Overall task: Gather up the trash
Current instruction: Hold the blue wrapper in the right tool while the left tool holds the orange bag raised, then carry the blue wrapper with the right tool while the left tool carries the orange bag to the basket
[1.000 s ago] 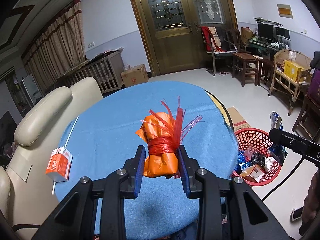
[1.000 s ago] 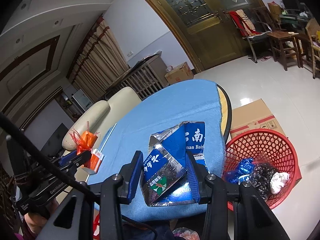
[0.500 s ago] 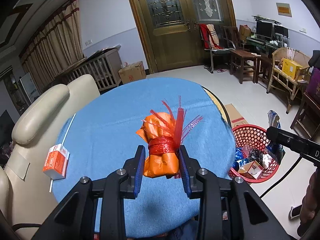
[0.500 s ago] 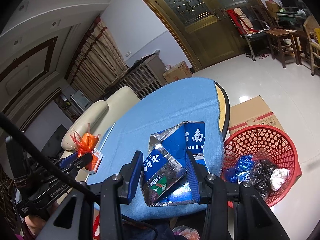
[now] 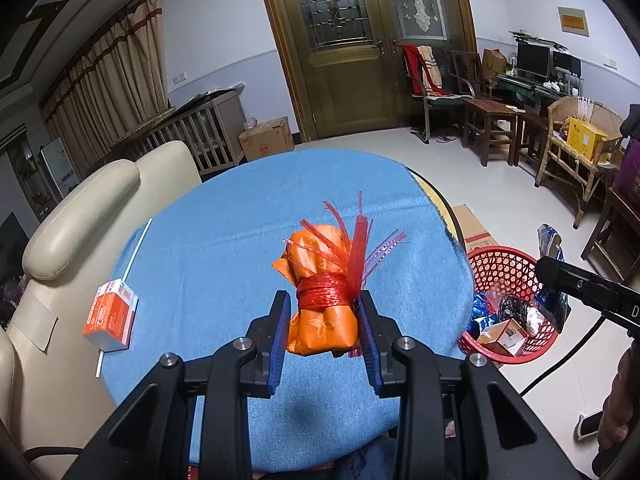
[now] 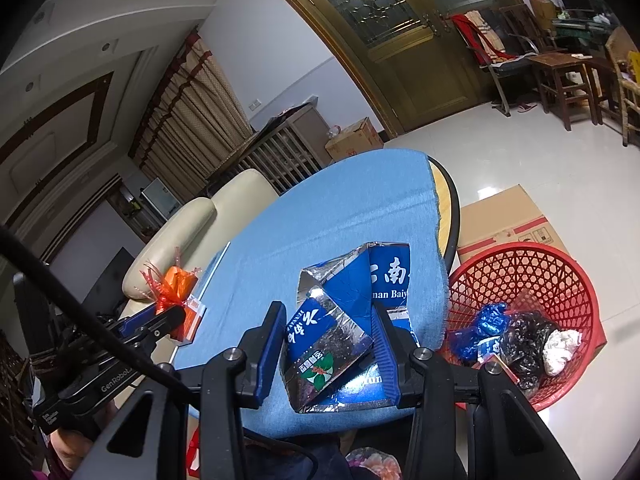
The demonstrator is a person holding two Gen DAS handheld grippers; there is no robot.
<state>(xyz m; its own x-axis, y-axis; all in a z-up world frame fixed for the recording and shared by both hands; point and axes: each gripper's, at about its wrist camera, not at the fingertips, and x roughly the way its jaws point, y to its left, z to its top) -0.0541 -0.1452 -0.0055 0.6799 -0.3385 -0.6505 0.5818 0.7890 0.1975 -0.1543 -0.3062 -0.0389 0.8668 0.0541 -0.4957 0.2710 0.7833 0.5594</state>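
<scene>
My left gripper (image 5: 323, 322) is shut on an orange wrapped bundle (image 5: 320, 320) tied with red plastic string, held above the blue-covered round table (image 5: 224, 248). The bundle also shows at the left of the right wrist view (image 6: 172, 288). My right gripper (image 6: 330, 336) is shut on a crumpled blue and silver foil packet (image 6: 340, 320), held over the table's near right edge. A red mesh basket (image 6: 532, 280) stands on the floor to the right of the table with several pieces of trash inside; it also shows in the left wrist view (image 5: 508, 268).
An orange and white carton (image 5: 110, 316) and a white straw (image 5: 132, 252) lie at the table's left edge. A cream armchair (image 5: 80, 208) stands left of the table. A flat cardboard box (image 6: 504, 216) lies behind the basket. Chairs and tables line the far right wall.
Both grippers have kept their hold and risen or drawn back a little; the table and basket look slightly smaller and farther in both views.
</scene>
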